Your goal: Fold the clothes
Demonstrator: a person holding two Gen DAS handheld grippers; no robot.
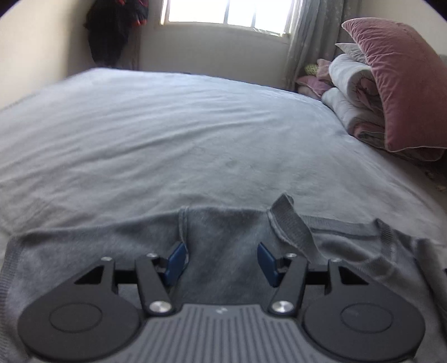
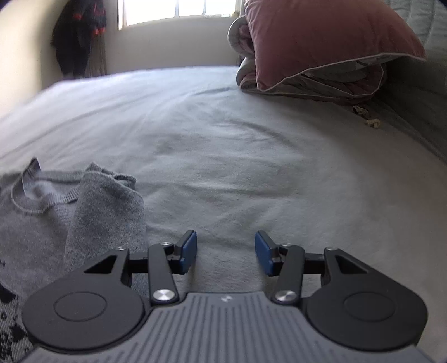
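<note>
A grey knitted sweater (image 1: pixel 229 231) lies on the bed, its ribbed collar and a folded cuff (image 1: pixel 290 220) turned up at its far edge. My left gripper (image 1: pixel 222 258) hovers over the sweater with its blue pads apart and nothing pinched between them. In the right wrist view the same sweater (image 2: pixel 69 212) lies at the left, one sleeve folded across it. My right gripper (image 2: pixel 225 250) is open above bare sheet, to the right of the sweater and apart from it.
The bed's pale grey sheet (image 1: pixel 173 134) stretches far ahead. A pink velvet pillow (image 1: pixel 402 83) leans on folded quilts (image 1: pixel 354 92) at the right. Dark clothes (image 1: pixel 114 30) hang in the far left corner beside a window (image 1: pixel 226 14).
</note>
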